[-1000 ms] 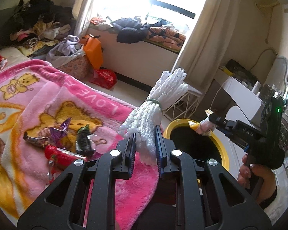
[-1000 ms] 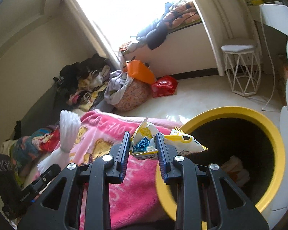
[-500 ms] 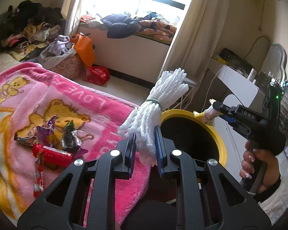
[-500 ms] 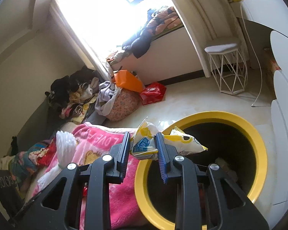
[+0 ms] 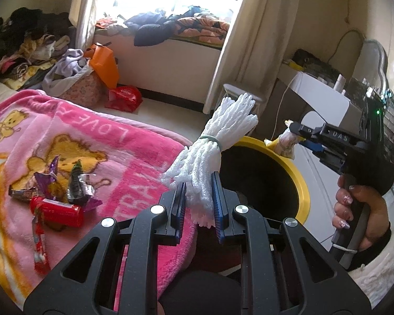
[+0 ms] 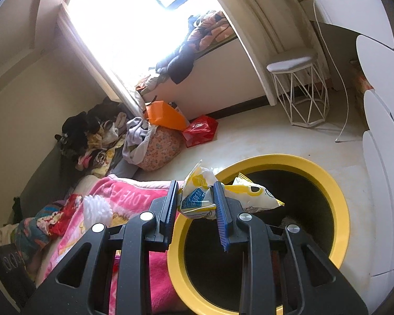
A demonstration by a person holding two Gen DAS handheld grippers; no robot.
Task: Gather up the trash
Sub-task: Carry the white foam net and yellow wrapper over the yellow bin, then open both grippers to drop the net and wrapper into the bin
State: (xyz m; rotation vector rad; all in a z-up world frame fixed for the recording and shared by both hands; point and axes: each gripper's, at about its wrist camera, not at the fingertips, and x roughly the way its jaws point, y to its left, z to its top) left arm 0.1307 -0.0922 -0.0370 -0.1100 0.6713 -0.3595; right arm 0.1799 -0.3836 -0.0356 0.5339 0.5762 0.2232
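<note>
Yellow-rimmed bin point(image 6: 338, 199), lower centre-right of the right wrist view: round, dark inside, some pale scraps dimly visible at the bottom, otherwise unreadable. Same bin at centre right of the left wrist view.

Yellow and white snack bag point(image 6: 210, 197), crumpled, blue label with small illegible print; clamped between the pads of the right gripper point(image 6: 197, 199), over the near-left rim of the bin.

White foam netting bundle point(image 5: 212, 155), banded at the middle with a pale green elastic; lower end pinched in the left gripper point(image 5: 198, 199), frame centre, beside the bin's left rim.

Pink blanket point(image 5: 118, 147), left half of the left wrist view: bear pattern, white lettering "LOVE" seen upside down, further letters partly cut off.

Wrappers point(image 5: 65, 183), foil, purple and dark, on the blanket at lower left, touching a red cylindrical tube point(image 5: 56, 211), label unreadable.

Hand point(image 5: 357, 210), right edge, around the right gripper's handle; "DAS" on its body.
</note>
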